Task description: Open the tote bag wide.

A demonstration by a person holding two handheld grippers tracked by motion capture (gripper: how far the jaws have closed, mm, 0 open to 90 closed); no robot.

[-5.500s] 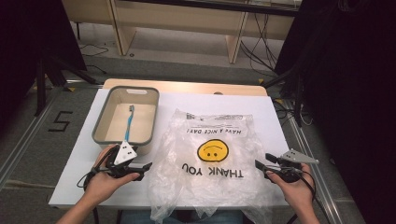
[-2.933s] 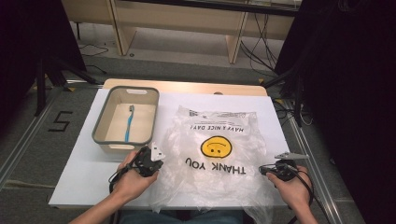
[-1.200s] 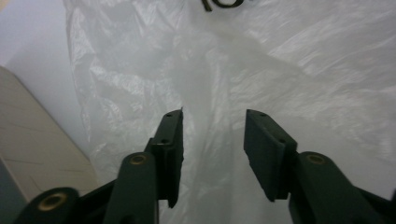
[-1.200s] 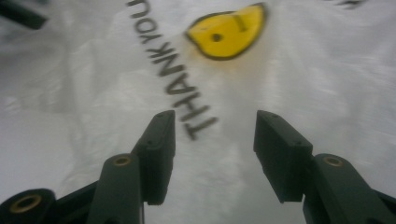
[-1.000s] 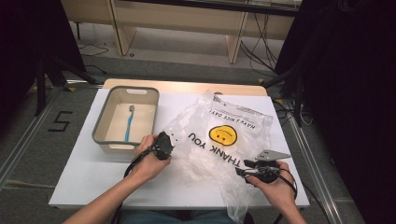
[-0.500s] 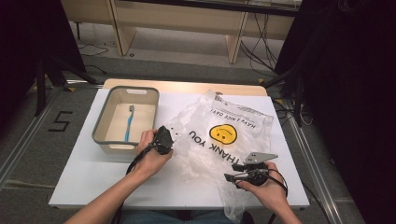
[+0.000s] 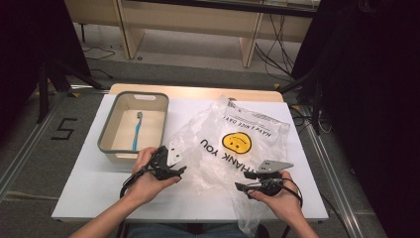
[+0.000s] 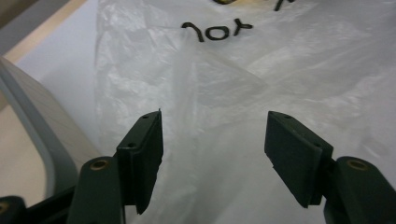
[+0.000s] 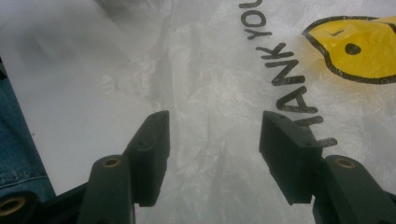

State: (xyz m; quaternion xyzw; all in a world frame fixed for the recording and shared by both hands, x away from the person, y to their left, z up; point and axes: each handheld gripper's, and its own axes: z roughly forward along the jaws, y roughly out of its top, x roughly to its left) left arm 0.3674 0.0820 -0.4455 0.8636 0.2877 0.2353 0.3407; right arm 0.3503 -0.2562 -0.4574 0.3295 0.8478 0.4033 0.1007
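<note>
Plastic bag between left hand-held gripper and right hand-held gripper, both jaws apart, just opening

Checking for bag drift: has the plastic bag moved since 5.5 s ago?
Yes. The plastic bag has swung round, its printed end now further toward the table's right far corner, away from the grey bin, which sits unmoved.

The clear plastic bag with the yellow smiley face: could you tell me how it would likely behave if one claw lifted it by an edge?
The clear plastic bag with the yellow smiley face would probably drape and sag, since it lies crinkled and creased. It looks thin and see-through, so likely very light. Its glossy film may slip between the pads.
</note>
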